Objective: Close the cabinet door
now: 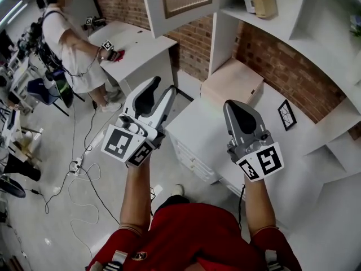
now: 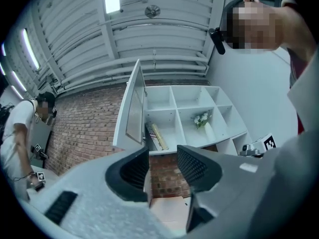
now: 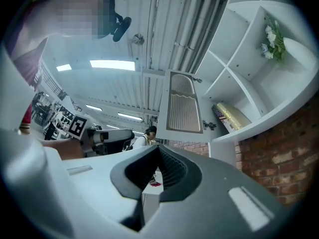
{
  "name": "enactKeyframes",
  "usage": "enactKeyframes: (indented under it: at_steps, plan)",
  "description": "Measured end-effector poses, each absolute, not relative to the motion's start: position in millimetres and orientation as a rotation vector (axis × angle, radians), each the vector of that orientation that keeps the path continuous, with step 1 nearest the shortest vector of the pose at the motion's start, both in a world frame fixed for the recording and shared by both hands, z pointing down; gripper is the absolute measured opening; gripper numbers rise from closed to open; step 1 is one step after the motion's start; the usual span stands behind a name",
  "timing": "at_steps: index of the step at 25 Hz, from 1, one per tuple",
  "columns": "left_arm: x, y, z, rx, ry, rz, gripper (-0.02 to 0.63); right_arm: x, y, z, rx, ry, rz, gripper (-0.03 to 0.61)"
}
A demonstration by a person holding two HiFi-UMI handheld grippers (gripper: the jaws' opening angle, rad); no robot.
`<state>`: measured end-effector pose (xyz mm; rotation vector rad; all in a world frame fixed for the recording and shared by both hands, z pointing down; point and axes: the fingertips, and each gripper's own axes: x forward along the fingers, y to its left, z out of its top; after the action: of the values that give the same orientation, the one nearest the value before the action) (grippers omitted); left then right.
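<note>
Brick wall, cabinet door cut off

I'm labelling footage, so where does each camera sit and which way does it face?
Head view: on the person's head, facing steeply down at a white counter; red shirt, left tongs, right tongs show.
Left gripper view: on the left tongs, facing up past open jaws at the open cabinet door; right tongs show.
Right gripper view: on the right tongs, jaws shut, facing up at that door; left tongs show.
Shared: both gripper views show the door and flowers.
</note>
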<state>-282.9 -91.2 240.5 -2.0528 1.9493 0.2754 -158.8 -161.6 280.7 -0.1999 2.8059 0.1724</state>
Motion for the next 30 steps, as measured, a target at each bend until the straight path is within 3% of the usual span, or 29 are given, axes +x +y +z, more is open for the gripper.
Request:
enactKeyframes:
  at_steps: [9,21,24,30]
  plan:
    - [-354,-126,206,-2.112,1.830,0.307,0.252,-207,-184,280,-0.343,2.791,0.211,0.014]
    - [-409,-171,184,-2.263,1.663,0.344,0.259,-229,-185,291,-0.548,2.762,0.234,0.014]
    - [-407,-180,186,-2.297,1.630,0.352,0.236,-226,-190,297,-0.588,2.767,0.226,0.012]
    - [-407,-189,188,-2.280,1.662,0.416,0.125,-213,-204,301,-0.616,2.779,0.211,0.014]
